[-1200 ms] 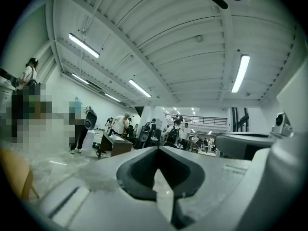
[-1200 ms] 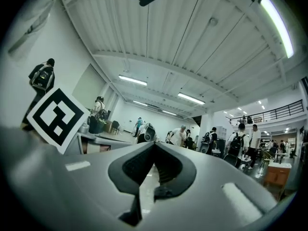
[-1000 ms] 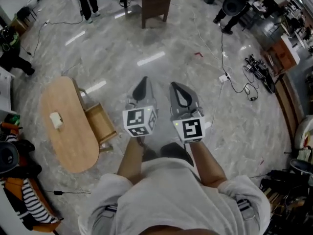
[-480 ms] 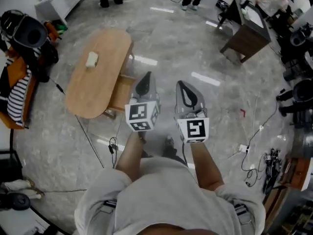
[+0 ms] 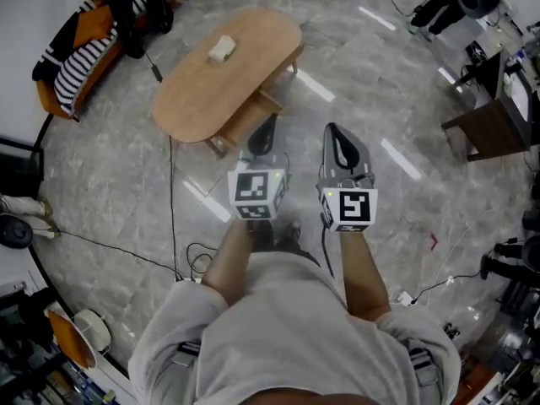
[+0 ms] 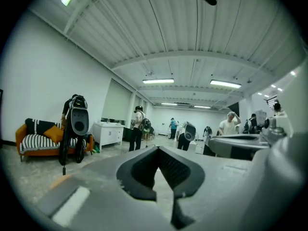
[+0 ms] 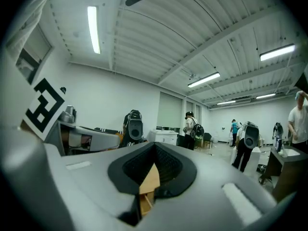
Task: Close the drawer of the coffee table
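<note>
Grip: both tools are shut on nothing. The left gripper (image 5: pixel 266 126) shows its jaws pressed tip to tip in its own view, and so does the right gripper (image 5: pixel 338 135).
Right gripper view: a wood-coloured sliver (image 7: pixel 147 181) shows through the slit under the meeting tips. It is most likely the table beyond the jaws and is not being held.
Stance: a person holds both tools side by side at arm's length, pointing roughly level across the room towards the furniture.
Risk: with the jaws shut and narrow, a push landing off the centre of the drawer front could skew the drawer so that it jams, or could shove the light table across the polished floor. The cable (image 5: pixel 172 194) trailing on the floor beside the table's near corner could also catch a foot on the approach.
Drawer (image 5: pixel 251 115): it is pulled out from the table's near long edge and not yet closed. In the head view it lies just beyond the left tips and beyond and to the left of the right ones. Contact cannot be confirmed.
Coffee table (image 5: pixel 253 62): an oval wooden top with a small pale block (image 5: pixel 221 49) towards its far end.
Beyond: a striped sofa (image 5: pixel 78 57) at the far left.
</note>
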`<state>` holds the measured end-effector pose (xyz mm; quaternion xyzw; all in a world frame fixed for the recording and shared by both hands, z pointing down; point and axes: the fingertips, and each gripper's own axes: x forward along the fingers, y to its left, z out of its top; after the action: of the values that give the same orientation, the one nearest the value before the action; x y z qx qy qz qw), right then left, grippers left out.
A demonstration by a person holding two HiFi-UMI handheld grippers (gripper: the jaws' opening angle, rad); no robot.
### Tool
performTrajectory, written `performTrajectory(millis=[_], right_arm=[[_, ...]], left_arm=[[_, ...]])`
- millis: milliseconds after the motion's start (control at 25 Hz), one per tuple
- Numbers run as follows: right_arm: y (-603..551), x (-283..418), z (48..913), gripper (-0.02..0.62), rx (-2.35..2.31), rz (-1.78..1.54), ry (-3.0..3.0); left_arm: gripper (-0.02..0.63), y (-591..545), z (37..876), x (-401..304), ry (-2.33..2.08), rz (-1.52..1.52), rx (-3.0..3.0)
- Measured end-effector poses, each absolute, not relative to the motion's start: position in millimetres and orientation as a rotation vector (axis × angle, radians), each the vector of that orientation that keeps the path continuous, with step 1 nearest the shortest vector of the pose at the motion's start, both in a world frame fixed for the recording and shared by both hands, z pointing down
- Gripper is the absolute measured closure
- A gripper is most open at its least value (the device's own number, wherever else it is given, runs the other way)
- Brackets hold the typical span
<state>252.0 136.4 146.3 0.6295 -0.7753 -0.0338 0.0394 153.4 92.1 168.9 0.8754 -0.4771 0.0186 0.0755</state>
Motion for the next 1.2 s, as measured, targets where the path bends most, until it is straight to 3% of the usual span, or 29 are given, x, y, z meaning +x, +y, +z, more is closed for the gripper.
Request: performTrajectory(millis=[680,1200], right_arm=[[-25,133,189,0.588,1.581,-0.032,-2.467],[-121,107,334,0.588,1.123,0.220,-2.519]], left_arm=[[0.584,-46,223,15,-1.623,-0.014,2.309],[0.584,-84,354,-41,-1.892,0.143,1.827]])
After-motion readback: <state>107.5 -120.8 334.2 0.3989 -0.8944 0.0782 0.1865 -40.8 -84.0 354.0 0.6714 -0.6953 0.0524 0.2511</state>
